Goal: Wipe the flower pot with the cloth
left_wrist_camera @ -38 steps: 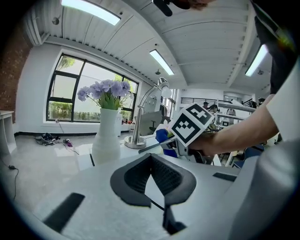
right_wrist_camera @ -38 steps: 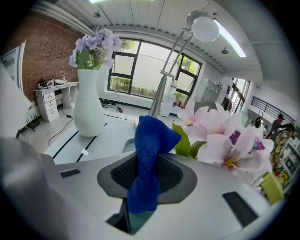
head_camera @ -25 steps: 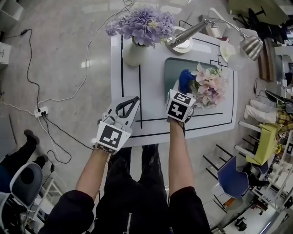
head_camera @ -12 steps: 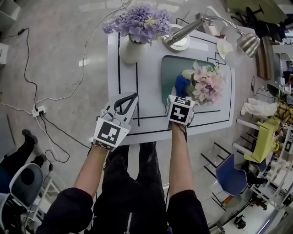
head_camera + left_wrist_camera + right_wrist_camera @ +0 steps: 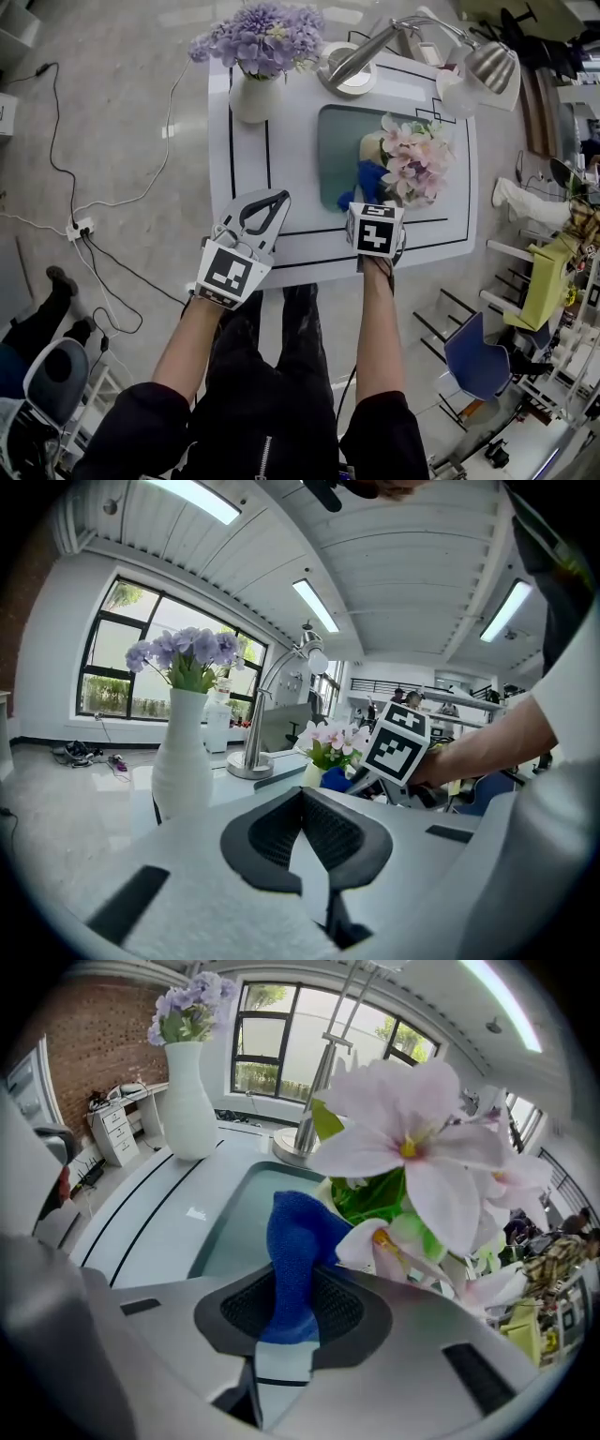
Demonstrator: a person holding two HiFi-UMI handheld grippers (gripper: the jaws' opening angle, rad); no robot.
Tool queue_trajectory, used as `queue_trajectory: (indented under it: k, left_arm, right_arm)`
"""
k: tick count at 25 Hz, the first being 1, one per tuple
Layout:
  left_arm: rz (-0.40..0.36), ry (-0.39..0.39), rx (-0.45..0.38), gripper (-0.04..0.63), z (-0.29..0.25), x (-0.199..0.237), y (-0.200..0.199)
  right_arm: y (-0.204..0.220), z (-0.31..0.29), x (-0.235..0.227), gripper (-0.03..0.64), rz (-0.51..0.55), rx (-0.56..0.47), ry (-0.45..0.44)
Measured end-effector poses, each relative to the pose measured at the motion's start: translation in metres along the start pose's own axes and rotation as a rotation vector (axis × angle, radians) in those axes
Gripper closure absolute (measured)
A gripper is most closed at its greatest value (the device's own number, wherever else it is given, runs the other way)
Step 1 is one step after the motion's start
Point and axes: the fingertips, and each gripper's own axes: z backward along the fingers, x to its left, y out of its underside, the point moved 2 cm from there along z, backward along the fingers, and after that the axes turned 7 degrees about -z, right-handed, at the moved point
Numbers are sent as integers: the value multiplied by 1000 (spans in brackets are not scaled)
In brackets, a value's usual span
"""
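Note:
The cream flower pot with pink blossoms stands on a teal mat on the white table. A blue cloth rests against the pot's near side, and my right gripper is shut on it. In the right gripper view the cloth rises between the dark pads toward the blossoms, which hide most of the pot. My left gripper hovers over the table's front left part, shut on nothing. Its view shows the pot and cloth beside the right gripper's marker cube.
A white vase of purple flowers stands at the table's far left, and a silver desk lamp stands behind the mat. Cables trail over the floor on the left. Chairs and furniture crowd the right.
My right gripper has drawn back with the cloth toward the table's front edge, off the mat. The left gripper has stayed about where it was.

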Motion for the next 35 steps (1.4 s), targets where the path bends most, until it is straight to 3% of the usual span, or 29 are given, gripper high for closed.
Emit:
queue_trajectory:
  k: [5, 16, 21, 25, 29, 35]
  left_arm:
    - [-1, 6, 7, 591, -10, -16, -4]
    - [-79, 6, 15, 591, -30, -46, -34]
    - [-107, -11, 17, 591, -54, -59, -59]
    - [-29, -72, -13, 591, -86, -68, -74]
    - [-22, -200, -11, 591, -114, -73, -75]
    - [6, -360, 50, 591, -132, -82, -63]
  right_arm:
    - [7, -5, -20, 523, -4, -1, -9]
    - [32, 22, -58, 523, -121, -74, -43]
    - [56, 36, -117, 523, -139, -88, -15]
    - [54, 28, -187, 523, -163, -120, -30]
    - [6, 15, -241, 523, -116, -229, -138]
    - [-68, -28, -255, 523, 20, -306, -392]
